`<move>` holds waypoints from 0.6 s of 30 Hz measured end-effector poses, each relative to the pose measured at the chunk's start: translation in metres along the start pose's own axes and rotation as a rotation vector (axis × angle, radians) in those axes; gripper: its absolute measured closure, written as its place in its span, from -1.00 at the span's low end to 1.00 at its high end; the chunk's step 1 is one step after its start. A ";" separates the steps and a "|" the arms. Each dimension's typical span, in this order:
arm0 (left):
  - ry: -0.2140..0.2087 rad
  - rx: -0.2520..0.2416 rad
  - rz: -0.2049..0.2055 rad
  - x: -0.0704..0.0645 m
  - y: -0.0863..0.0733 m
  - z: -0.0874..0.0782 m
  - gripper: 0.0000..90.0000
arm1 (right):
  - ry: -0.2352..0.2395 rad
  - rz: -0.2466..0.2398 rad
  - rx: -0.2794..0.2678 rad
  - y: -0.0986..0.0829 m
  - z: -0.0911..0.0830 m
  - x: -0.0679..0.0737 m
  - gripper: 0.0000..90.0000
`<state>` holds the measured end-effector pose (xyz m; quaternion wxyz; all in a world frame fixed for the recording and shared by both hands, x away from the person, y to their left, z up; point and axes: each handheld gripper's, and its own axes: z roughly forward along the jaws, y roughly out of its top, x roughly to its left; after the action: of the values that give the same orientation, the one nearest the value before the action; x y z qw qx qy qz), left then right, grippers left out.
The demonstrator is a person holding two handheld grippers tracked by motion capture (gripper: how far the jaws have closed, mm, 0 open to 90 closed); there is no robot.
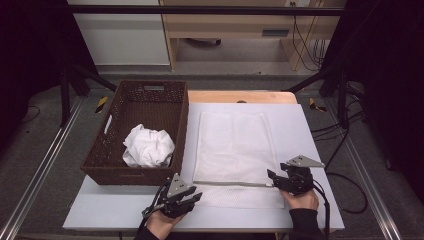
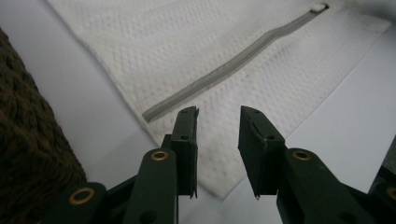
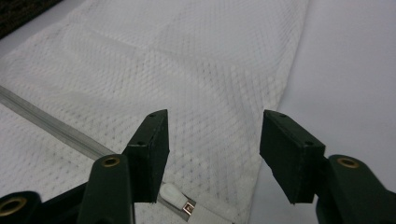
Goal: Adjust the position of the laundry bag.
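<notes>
At the near edge of the desk (image 1: 300, 125), the left hand-held gripper (image 1: 181, 199) is held with its jaws a little apart and nothing between them, poised over the near left corner of the mesh bag (image 1: 235, 145). The right hand-held gripper (image 1: 283, 179) is seen at the bag's near right corner, its jaws spread wider and likewise gripping nothing. In the right gripper view, the zipper pull (image 3: 180, 198) is shown lying just below the jaws at the end of the grey zipper (image 3: 56, 127); this small tab cannot be made out from above. In the left gripper view, the zipper's other end (image 2: 152, 113) is seen just ahead of the jaws. Farther off, to the bag's left, a brown woven basket (image 1: 112, 165) is seen from above, with a crumpled white cloth (image 1: 148, 146) lying inside it.
</notes>
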<state>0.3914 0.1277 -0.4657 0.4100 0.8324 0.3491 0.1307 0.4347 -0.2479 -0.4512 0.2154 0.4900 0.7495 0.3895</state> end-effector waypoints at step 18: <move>0.039 0.069 0.010 -0.001 -0.009 0.013 0.43 | -0.077 0.005 0.123 -0.015 0.019 -0.009 0.23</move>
<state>0.3927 0.1230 -0.4805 0.3736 0.8451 0.3571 0.1366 0.4437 -0.2524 -0.4755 0.2125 0.5188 0.7621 0.3240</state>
